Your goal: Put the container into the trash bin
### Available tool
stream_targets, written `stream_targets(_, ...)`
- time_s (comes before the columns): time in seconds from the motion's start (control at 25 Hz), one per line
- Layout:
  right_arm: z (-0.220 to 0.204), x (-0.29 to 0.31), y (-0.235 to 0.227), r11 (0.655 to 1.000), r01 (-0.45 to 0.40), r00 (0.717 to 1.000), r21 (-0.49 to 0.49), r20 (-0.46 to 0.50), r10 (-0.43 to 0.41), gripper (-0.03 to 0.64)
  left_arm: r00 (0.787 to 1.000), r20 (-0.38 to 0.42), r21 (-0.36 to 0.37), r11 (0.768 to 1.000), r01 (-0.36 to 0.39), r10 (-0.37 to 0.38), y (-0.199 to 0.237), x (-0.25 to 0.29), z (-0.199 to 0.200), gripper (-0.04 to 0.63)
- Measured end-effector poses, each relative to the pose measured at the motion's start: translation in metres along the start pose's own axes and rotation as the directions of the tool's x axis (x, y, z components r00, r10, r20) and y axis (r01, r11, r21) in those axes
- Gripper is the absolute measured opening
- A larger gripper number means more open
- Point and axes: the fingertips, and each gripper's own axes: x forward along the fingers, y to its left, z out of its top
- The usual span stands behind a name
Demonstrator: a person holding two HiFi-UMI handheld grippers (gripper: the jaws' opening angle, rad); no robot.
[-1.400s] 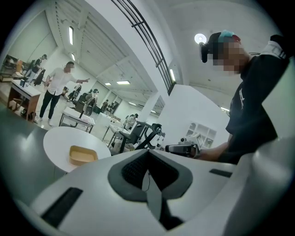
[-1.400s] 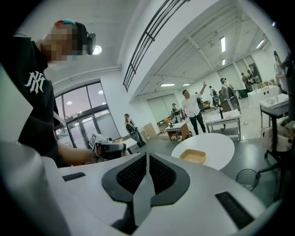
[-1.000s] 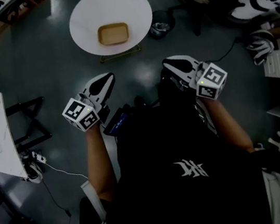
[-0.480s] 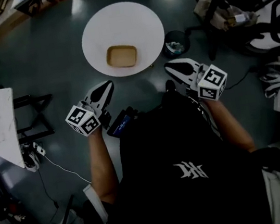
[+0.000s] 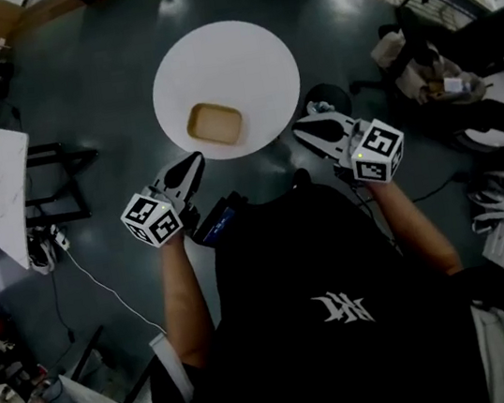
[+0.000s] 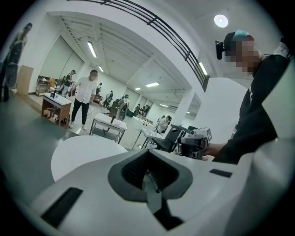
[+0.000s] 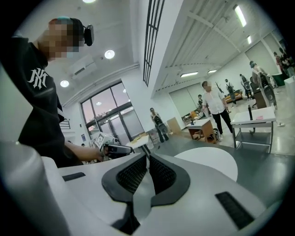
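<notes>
- The left gripper [image 5: 191, 165] and the right gripper [image 5: 309, 130] are both shut and empty, near the edge of the round white table [image 5: 238, 51].
- The shallow tan rectangular container [image 5: 214, 124] lies on the table's near half, closer to the left gripper.
- I think one gripper should open first, then close on a rim wall.
- The dark round trash bin [image 5: 328, 96] stands on the floor just beside the table, at the right; carry the container level.
</notes>
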Motion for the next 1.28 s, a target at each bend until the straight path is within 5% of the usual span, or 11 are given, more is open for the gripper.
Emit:
stream_targets(0.32, -0.021, 0.013, -0.023, 0.993, -0.106, 0.990, 0.048, -0.093, 0.110, 0.044, 0.991, -0.033, -0.033, 0.991, -0.132, 0.131, 0.012, 0.014, -0.005, 0.005)
stream_targets(0.64, -0.045, 0.061, -0.041, 0.990, -0.051, 0.985, 0.132, -0.156, 0.071, 0.048, 0.983, -0.106, -0.037, 0.987, -0.154, 0.149, 0.072, 0.007, 0.001, 0.005)
stream_targets(0.8, -0.052, 0.089, -0.049, 0.981, 0.012, 0.983, 0.194, -0.182, 0.024, 0.123, 0.983, -0.150, -0.041, 0.992, -0.116, 0.109, 0.114, 0.013, 0.001, 0.005)
stream_targets(0.96, -0.062, 0.113, -0.061, 0.961, 0.099, 0.977, 0.258, -0.209, -0.045, 0.129, 0.977, -0.202, -0.069, 0.995, -0.078, 0.063, 0.152, 0.020, -0.004, 0.005)
stream_targets(1.28, -0.123, 0.150, -0.096, 0.857, 0.318, 0.929, 0.406, -0.316, -0.195, 0.147, 0.940, -0.340, -0.126, 0.992, -0.014, -0.030, 0.208, 0.046, -0.033, 0.017)
